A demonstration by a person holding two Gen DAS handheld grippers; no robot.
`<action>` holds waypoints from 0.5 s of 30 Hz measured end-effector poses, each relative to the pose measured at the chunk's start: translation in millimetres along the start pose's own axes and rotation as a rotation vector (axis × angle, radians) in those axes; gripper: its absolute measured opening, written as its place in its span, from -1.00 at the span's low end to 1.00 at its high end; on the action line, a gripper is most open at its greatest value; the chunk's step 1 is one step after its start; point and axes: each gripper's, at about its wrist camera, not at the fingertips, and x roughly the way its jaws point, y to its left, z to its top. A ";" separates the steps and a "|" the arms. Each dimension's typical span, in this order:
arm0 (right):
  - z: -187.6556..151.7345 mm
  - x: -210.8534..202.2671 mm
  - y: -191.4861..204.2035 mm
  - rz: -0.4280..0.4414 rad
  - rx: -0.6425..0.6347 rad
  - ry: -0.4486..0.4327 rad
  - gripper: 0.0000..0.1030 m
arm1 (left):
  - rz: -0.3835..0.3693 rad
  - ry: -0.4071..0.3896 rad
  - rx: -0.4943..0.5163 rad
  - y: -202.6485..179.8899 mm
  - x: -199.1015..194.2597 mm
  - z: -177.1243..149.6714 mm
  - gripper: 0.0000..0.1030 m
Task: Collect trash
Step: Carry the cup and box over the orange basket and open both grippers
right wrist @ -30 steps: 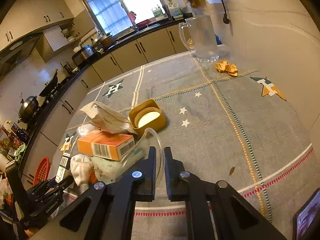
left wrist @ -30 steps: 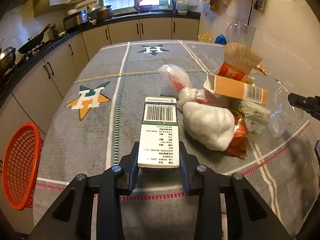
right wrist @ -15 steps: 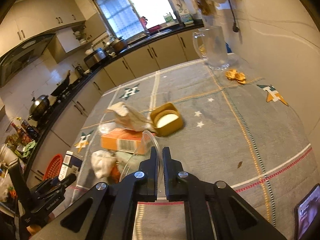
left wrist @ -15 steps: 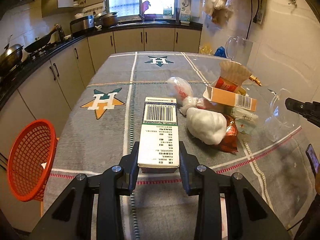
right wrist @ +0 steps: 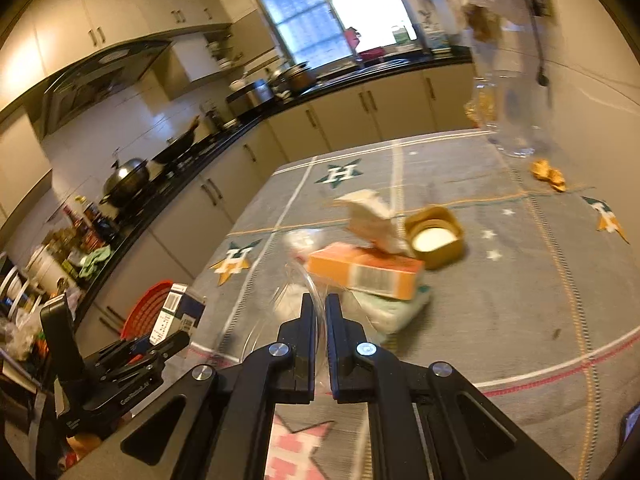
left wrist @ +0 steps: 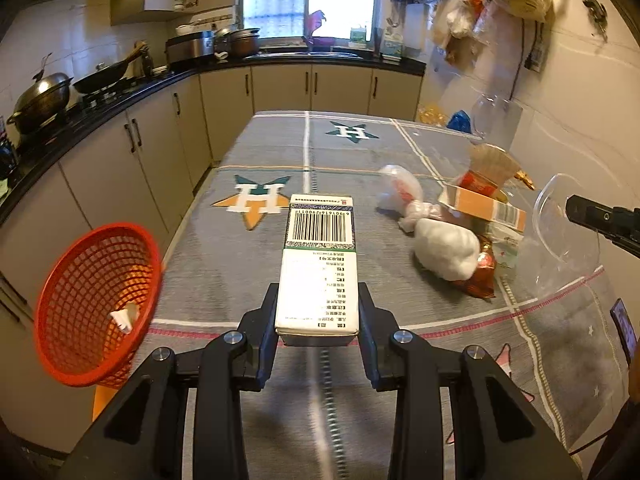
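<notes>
One barcoded white carton, digits unreadable, left jaws clamping it

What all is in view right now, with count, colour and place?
carton: one, white with barcode, in left claw
basket: one, red, off the table's left edge
orange box: one, on the trash pile
white bag: one, table, by the pile
clear plastic: one, in right claw
yellow lid: one, table, behind the box
jug: one, clear, far right of table
table: one, grey cloth
left claw: black, shut
right claw: black, shut
</notes>
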 end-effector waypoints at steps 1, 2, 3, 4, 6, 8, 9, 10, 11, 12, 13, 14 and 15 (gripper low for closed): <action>0.1 3.2 6.1 0.009 -0.009 0.006 -0.88 | 0.001 -0.001 -0.009 4.4 -1.7 -0.1 -0.35; 0.4 5.7 10.7 0.017 -0.017 0.011 -0.88 | 0.003 -0.004 -0.017 9.2 -3.8 -0.6 -0.35; 0.9 9.1 15.7 0.024 -0.025 0.016 -0.88 | 0.010 -0.009 -0.025 14.5 -6.0 -1.0 -0.35; 1.3 14.0 23.6 0.034 -0.036 0.023 -0.88 | 0.018 -0.012 -0.031 19.6 -7.9 -1.6 -0.35; 0.7 21.6 35.7 0.050 -0.053 0.036 -0.88 | 0.031 -0.018 -0.048 32.5 -11.9 -2.6 -0.35; 0.8 29.7 48.2 0.066 -0.070 0.051 -0.88 | 0.043 -0.022 -0.065 44.5 -15.5 -3.2 -0.35; 0.6 34.8 56.0 0.073 -0.084 0.059 -0.88 | 0.051 -0.025 -0.072 50.3 -17.4 -3.8 -0.35; 0.4 38.7 61.8 0.078 -0.094 0.065 -0.88 | 0.057 -0.028 -0.078 55.0 -18.6 -4.1 -0.35; -0.2 43.7 69.5 0.085 -0.105 0.073 -0.88 | 0.068 -0.031 -0.088 62.4 -20.7 -4.8 -0.35; -0.6 47.9 75.6 0.093 -0.113 0.081 -0.88 | 0.073 -0.033 -0.094 67.8 -23.3 -5.7 -0.35; -1.0 53.7 84.0 0.105 -0.124 0.091 -0.88 | 0.077 -0.034 -0.101 73.1 -24.5 -6.2 -0.35; -1.3 57.1 88.5 0.111 -0.132 0.097 -0.88 | 0.086 -0.035 -0.111 80.1 -25.8 -7.4 -0.35; -1.4 61.9 95.5 0.116 -0.142 0.103 -0.88 | 0.093 -0.035 -0.116 84.1 -26.4 -8.6 -0.35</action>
